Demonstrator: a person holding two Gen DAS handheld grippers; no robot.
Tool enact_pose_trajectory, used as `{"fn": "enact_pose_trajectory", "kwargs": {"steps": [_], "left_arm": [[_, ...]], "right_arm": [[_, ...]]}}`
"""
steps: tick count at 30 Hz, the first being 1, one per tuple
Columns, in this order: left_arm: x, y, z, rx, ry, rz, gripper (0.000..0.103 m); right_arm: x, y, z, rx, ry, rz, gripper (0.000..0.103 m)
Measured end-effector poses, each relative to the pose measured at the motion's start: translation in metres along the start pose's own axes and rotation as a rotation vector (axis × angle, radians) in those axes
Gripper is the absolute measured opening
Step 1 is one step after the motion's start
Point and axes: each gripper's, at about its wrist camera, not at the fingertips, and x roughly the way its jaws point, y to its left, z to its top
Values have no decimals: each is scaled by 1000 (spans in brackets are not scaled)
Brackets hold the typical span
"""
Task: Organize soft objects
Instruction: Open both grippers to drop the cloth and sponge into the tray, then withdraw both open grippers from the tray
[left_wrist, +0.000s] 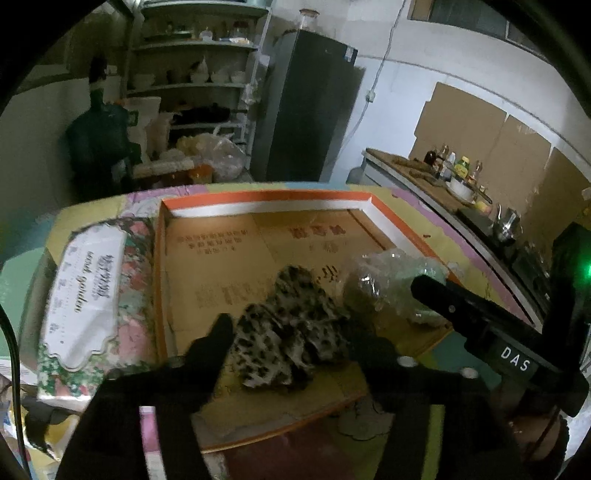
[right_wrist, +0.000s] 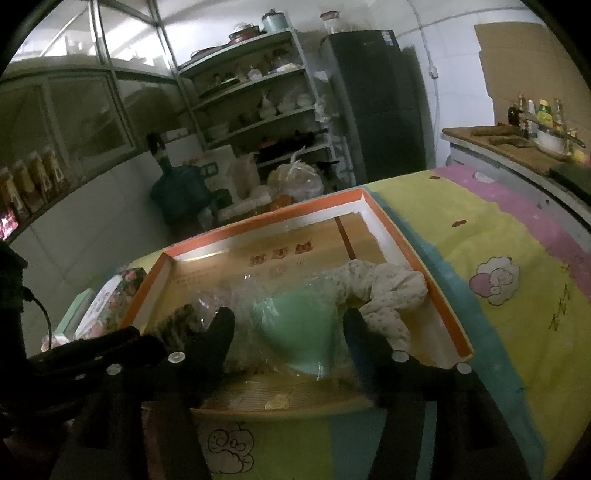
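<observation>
A shallow cardboard tray with an orange rim (left_wrist: 266, 195) lies on a bed. In the left wrist view a leopard-print cloth (left_wrist: 288, 325) rests in the tray between the fingers of my left gripper (left_wrist: 291, 339), whose jaws stand wide and clear of it. In the right wrist view a mint-green soft item in a clear plastic bag (right_wrist: 295, 332) sits in the tray (right_wrist: 406, 243) between the spread fingers of my right gripper (right_wrist: 288, 328). A crumpled white floral cloth (right_wrist: 384, 295) lies just right of the bag. The leopard cloth (right_wrist: 181, 321) shows at the bag's left.
A flowered box (left_wrist: 92, 295) lies left of the tray. The yellow, pink and teal cartoon blanket (right_wrist: 498, 314) spreads to the right. Behind stand metal shelves (right_wrist: 258, 103), a dark fridge (right_wrist: 380, 103) and a counter with bottles (right_wrist: 532, 122).
</observation>
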Motion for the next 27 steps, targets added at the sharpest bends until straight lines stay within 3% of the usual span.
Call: {"fn": "enact_pose_trajectory", "kwargs": {"steps": [17,27], "left_arm": [[-33,6,1,-8,-80,-2,73],[-59,7,-4,10,-133,-5,73]], "right_arm": [[-23,7,-1,-6,-51,-15,72],[-46,31,-4,-45,-91,-21,74]]}}
